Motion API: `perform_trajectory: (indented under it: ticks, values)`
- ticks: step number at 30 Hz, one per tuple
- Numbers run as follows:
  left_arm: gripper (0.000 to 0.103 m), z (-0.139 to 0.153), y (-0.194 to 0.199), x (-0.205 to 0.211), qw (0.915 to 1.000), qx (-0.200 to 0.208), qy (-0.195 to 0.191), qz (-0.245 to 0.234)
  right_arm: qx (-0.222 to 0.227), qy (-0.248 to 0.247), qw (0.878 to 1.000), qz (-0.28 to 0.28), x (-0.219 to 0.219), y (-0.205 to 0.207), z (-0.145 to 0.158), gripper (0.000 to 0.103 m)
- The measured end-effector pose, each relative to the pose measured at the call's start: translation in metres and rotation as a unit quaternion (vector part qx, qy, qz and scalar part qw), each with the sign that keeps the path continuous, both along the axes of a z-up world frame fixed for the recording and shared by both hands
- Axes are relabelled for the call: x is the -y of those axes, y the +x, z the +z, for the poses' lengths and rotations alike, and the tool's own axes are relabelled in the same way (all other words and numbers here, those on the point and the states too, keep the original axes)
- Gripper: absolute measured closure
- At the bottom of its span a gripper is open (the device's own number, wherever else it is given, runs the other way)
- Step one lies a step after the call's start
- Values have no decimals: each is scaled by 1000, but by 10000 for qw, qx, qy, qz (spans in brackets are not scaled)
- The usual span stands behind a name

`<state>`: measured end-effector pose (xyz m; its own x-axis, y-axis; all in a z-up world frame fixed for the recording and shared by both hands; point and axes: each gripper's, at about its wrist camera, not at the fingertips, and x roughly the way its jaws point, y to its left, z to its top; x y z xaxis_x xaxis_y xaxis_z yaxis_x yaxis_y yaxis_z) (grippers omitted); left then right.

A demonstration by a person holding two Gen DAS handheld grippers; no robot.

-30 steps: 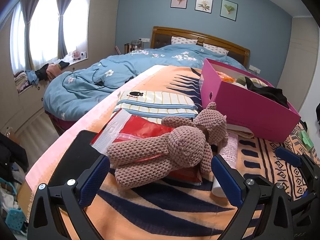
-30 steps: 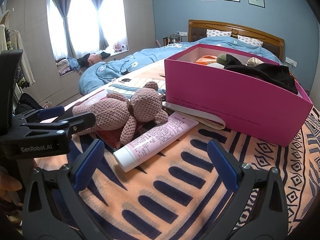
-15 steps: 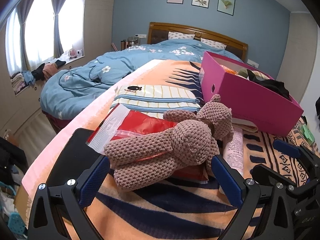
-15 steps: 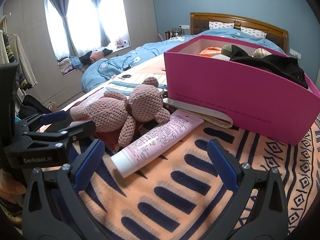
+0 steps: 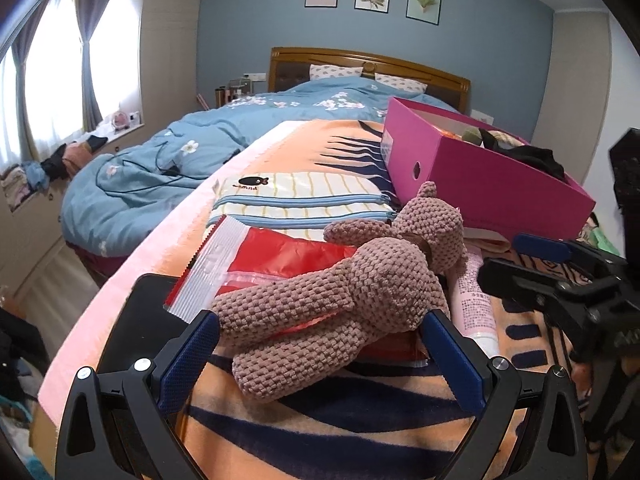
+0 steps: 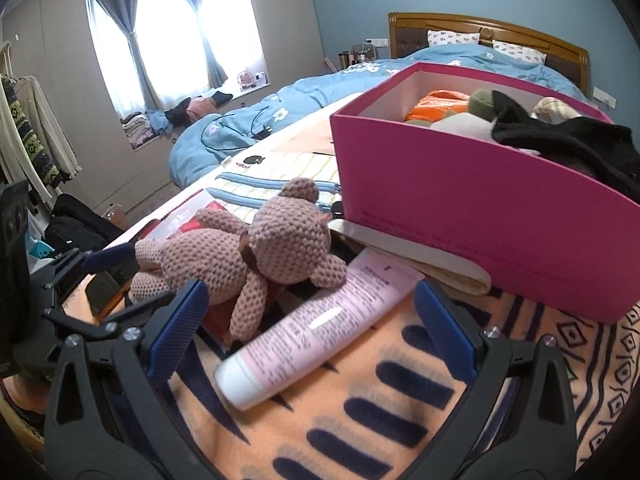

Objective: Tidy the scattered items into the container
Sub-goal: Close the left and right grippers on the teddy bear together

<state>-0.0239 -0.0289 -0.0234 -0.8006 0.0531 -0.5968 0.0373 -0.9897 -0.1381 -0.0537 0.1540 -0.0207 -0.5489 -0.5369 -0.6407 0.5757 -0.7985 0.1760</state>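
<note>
Now my left gripper (image 5: 320,344) and right gripper (image 6: 316,320) both gape; the crocheted bear (image 5: 352,280) looks soft and light, best pinched across its torso.

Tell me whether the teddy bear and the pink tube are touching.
Touching. The right wrist view shows the teddy bear with its head and one paw resting on the upper end of the pink tube, with no gap between them.

Both tongs, left (image 5: 320,340) and right (image 6: 308,312), seemingly gape wide.
</note>
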Motion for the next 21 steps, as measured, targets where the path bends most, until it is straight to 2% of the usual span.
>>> perform_trajectory:
  ticks: [10, 21]
  values:
    - [0, 1, -4, 2, 9992, 55, 82, -381, 343, -169, 9991, 206, 13, -21, -11, 0]
    - [0, -2, -11, -9, 9969, 322, -85, -708, 665, -482, 9959, 389, 17, -37, -19, 0]
